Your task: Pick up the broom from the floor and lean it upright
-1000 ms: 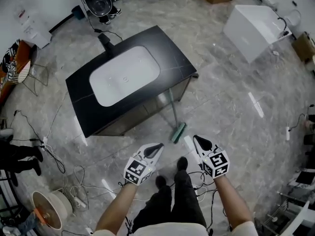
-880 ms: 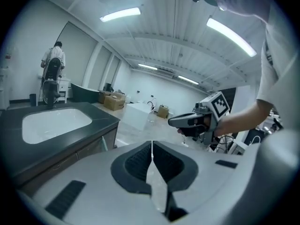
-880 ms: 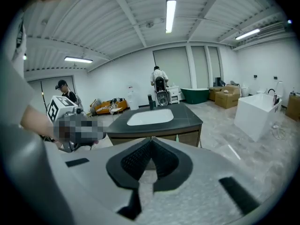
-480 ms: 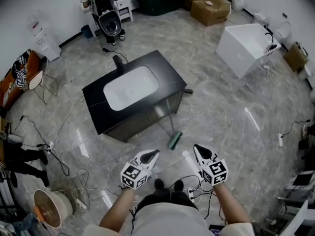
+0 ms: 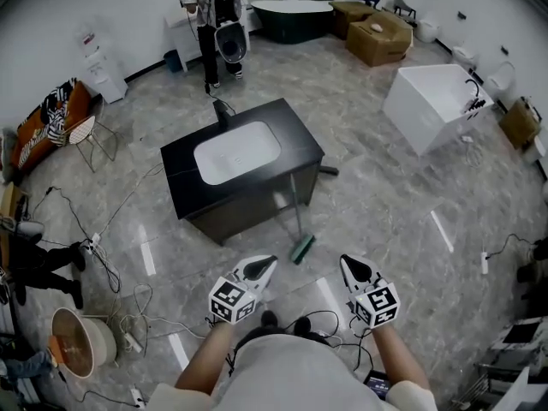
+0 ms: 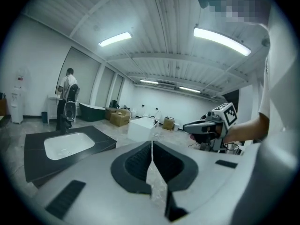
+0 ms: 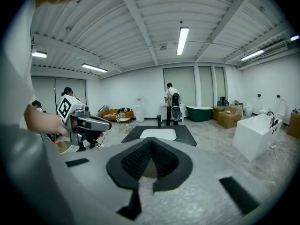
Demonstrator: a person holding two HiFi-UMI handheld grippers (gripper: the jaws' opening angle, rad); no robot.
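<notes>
**Broom propped at the black cabinet, both tongs empty**

We note a wide showroom with white walls and a ribbed ceiling hung with strip lights. The floor (image 5: 385, 195) is glossy grey stone with pale veining, and loose cables (image 5: 111, 272) trail across its left side.

A black, box-shaped cabinet (image 5: 291, 144) stands mid-room, with a white rounded basin (image 5: 237, 152) sunk in its top. A white angular tub (image 5: 432, 101) sits well apart to the right. A person (image 5: 208, 11) stands at the far wall.

The broom (image 5: 296, 217) leans upright against the cabinet's near right side. Its thin pale handle rests on the dark panel and its narrow green head sits on the floor.

That head lies just ahead of the tongs, between their tips and touching neither. The left gripper (image 5: 267, 264) has its ridged dark pads pressed together on nothing. The right gripper (image 5: 346, 264) is likewise closed and empty.
</notes>
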